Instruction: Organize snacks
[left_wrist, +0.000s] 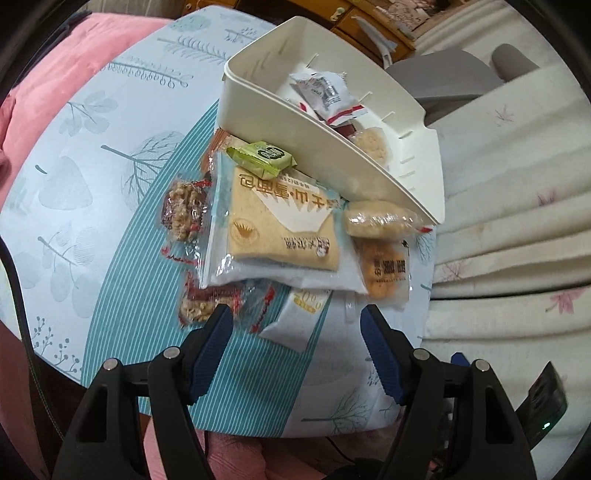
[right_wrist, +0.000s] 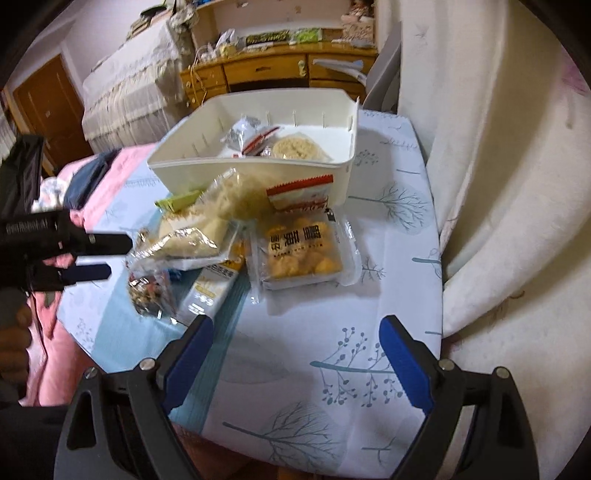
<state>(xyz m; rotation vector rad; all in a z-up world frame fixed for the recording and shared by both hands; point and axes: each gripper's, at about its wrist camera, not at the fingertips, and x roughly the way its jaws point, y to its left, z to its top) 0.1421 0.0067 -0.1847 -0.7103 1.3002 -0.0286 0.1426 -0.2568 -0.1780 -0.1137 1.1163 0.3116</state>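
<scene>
1. Both sets of fingers are spread wide with nothing between them: the left gripper hangs over the near end of the snack pile, and the right gripper is over bare tablecloth a bit right of the pile.
2. Biggest thing is the white bin, sitting at the far side of the table. It already has a few wrapped snacks inside, so I'd say the sorting is partway done.
3. Next is the big bread packet, lying on top of the heap just in front of the bin.
4. Yellow cookie pack lies flat beside it, touching the pile and closest to the right gripper.
5. Smaller stuff: two nut bars, a white sachet right under the left gripper, and a little green packet up against the bin wall.
6. Step in hand looks like reaching in for the next pick. My guess: the left one needs to drop onto that sachet and pinch only it, since its far end is tucked under the bread packet.
</scene>
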